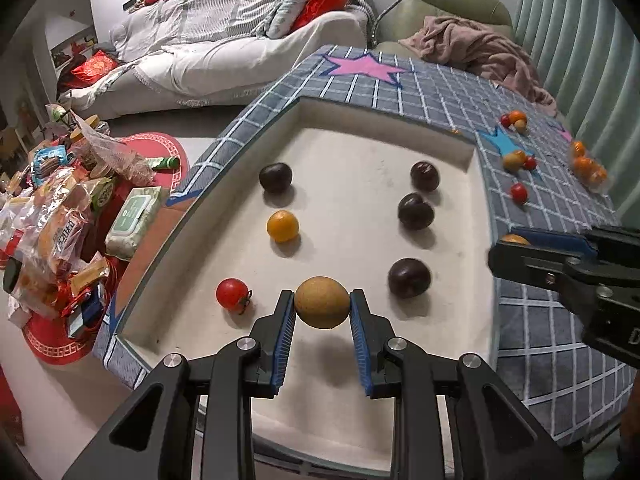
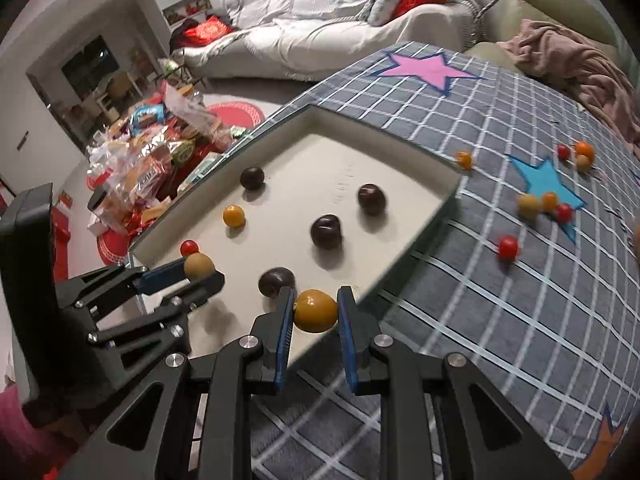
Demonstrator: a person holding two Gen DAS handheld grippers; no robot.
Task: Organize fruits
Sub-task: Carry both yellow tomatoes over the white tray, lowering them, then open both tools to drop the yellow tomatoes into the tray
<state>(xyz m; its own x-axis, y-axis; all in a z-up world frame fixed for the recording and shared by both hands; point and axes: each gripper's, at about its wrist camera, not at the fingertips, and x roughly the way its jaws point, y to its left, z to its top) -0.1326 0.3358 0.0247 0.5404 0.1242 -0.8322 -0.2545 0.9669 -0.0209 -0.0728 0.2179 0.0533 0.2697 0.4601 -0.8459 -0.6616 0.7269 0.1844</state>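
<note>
The left gripper (image 1: 322, 303) is closed on a tan round fruit (image 1: 322, 302), its blue pads pressing the fruit from both sides. It holds the fruit a little above the floor of the white tray (image 1: 472, 152), near the tray's front edge; the shadow below the fruit suggests it is not resting yet. A red cherry tomato (image 1: 232, 294) lies just beside it, toward the tray's left edge.

The right gripper (image 2: 315, 311) is also closed, on a yellow-orange fruit (image 2: 315, 311), at the tray's right edge. One dark plum (image 2: 276, 282) lies close behind this gripper inside the tray.

In the tray the fruits seem to be sorted in lines. Three dark plums make a line along the right side, with one more (image 1: 275, 177) at the far left. An orange fruit (image 1: 283, 226) and the tomato stay on the left side. I judge that the tan fruit is being brought to the left group for this reason, so each kind has its own place.

More small fruits are still scattered on the checked blue cloth (image 2: 460, 300) to the right of the tray, such as another tomato (image 2: 508, 247), so the task looks about half done. The round fruits can roll easily, so each one probably needs a low, gentle release.
</note>
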